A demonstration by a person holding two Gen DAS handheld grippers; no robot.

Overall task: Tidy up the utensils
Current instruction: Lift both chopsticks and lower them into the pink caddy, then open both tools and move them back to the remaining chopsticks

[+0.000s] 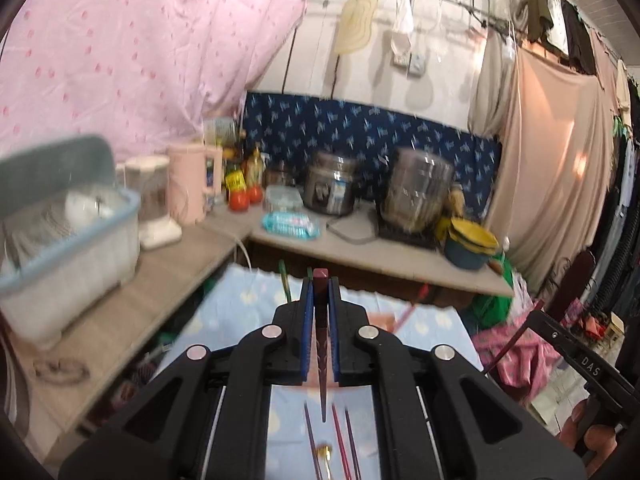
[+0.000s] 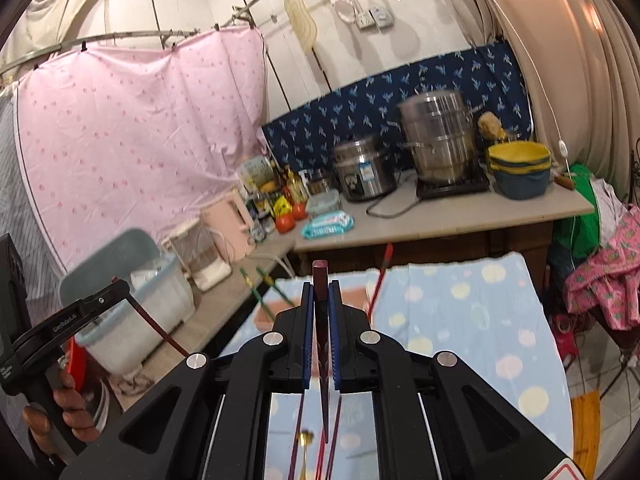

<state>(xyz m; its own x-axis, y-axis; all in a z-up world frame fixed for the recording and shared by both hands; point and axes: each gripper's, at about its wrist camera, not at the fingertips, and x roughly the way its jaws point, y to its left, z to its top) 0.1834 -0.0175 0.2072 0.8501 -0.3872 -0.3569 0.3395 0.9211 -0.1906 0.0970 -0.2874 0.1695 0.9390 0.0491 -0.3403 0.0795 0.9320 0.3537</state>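
Two claws, left (image 1: 320, 286) right (image 2: 320, 286), each gripping maroon chopstick (image 1: 321, 320).

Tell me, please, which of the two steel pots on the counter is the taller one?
The stacked steamer pot on the black cooktop, beside the yellow bowls. The squat rice cooker with the label stands lower, left of it.

A table under a pale blue dotted cloth (image 2: 460, 320) carries loose chopsticks (image 1: 340, 440) and a gold spoon (image 2: 305, 438).
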